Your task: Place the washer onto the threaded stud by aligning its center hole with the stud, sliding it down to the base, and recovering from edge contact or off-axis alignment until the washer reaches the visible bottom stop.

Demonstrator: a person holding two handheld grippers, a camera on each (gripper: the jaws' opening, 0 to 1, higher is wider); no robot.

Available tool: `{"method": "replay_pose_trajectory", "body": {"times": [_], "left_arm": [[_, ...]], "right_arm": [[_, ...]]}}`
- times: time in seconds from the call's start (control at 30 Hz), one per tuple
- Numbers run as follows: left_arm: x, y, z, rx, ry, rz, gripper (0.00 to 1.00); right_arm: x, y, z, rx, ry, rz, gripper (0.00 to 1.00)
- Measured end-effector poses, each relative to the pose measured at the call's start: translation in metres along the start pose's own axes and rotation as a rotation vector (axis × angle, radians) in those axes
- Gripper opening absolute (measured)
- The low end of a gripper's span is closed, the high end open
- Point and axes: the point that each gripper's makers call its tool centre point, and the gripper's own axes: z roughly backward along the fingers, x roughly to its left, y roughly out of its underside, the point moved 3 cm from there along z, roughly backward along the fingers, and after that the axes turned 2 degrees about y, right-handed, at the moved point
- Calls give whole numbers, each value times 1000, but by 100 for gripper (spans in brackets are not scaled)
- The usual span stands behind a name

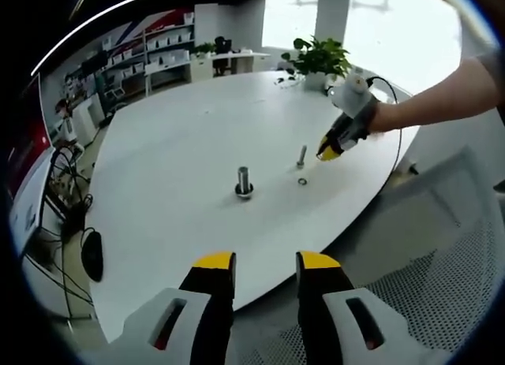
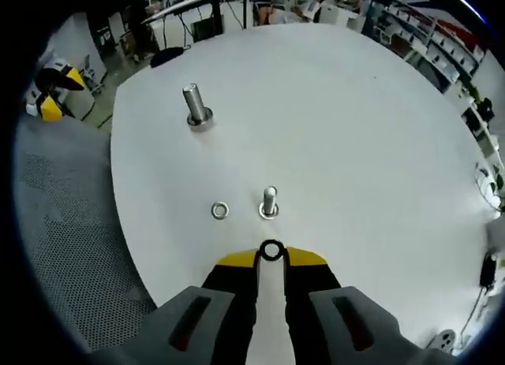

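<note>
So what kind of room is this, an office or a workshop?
Probably an open office or lab. A large round white table stands near white shelving loaded with boxes, a potted green plant sits at the table's far edge, and a desk with cables stands to one side.

In the right gripper view I see my right gripper (image 2: 271,256) with its yellow-tipped jaws pinched on a dark washer (image 2: 271,250), held flat at the tips. Just ahead of it a small threaded stud (image 2: 269,202) stands upright on the white round table (image 2: 355,128), apart from the washer. A second, silvery washer (image 2: 219,210) lies flat beside the stud. Farther off stands a thicker stud (image 2: 196,106) on a wide base. The left gripper (image 2: 49,94) sits beyond the table edge
</note>
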Motion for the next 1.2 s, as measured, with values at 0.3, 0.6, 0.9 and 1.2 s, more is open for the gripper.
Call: {"method": "replay_pose_trajectory", "body": {"times": [0.3,0.6,0.9,1.2], "left_arm": [[-1,-1,0,-3,2,-2,28],[0,-1,1,-9,-1,-2,28],[0,-1,1,-10,-4,-1,28],[2,-2,1,-13,-8,3,28]], "right_arm": [[3,-25,4,-68,7,12,13],[6,-33,7,-99,30,47,13],[5,-39,2,-94,25,63,13],[1,-36,-6,-67,15,69,13]]}}
